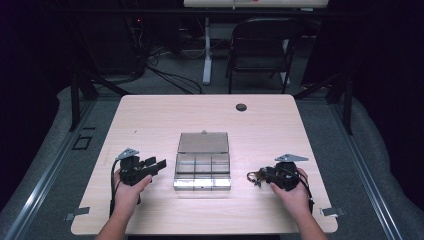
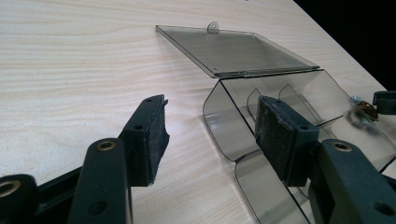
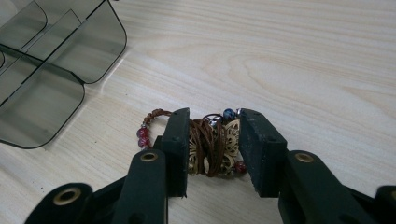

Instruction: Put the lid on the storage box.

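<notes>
A clear smoky plastic organiser box with several compartments lies at the table's middle, its lid folded open flat behind it. My left gripper hovers just left of the box, open and empty; in the left gripper view its jaws point at the box's near wall and lid. Right of the box, my right gripper is low over the table, shut on a bracelet of brown cords, red and blue beads and gold filigree, bunched between the pads.
The light wood table has a round dark grommet near its far edge. A folding chair and cables stand on the floor beyond. Metal brackets sit at the near corners.
</notes>
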